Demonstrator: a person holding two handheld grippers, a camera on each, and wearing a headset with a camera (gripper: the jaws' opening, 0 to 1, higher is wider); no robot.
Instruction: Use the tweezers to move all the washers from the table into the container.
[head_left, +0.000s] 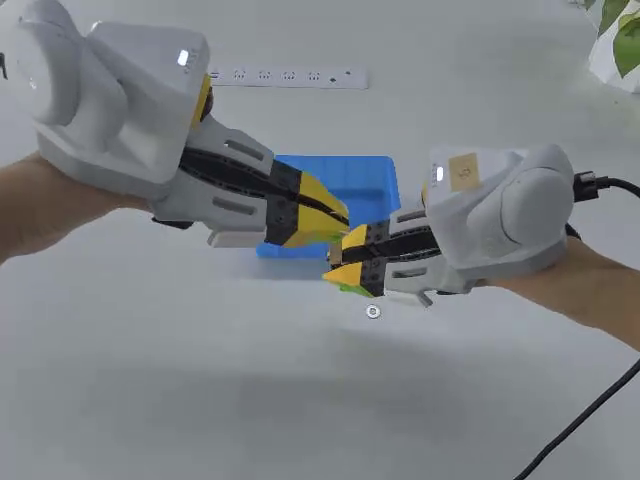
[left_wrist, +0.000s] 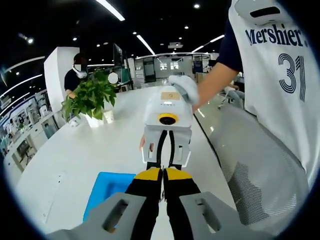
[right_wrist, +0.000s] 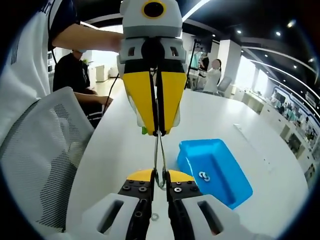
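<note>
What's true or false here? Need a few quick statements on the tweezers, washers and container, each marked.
1. The tweezers run from the left gripper to the right gripper. True.
2. The blue container is empty. False: washers lie inside it.
3. A loose washer lies on the table. True.
4. The left gripper is wide open. False: it is shut on the tweezers.

My tweezers (right_wrist: 158, 155) are thin shiny metal. The washer (head_left: 373, 312) is shiny metal too. The container (right_wrist: 226, 170) is smooth, glossy plastic. The table (head_left: 200, 390) I work on looks smooth and dull.
</note>
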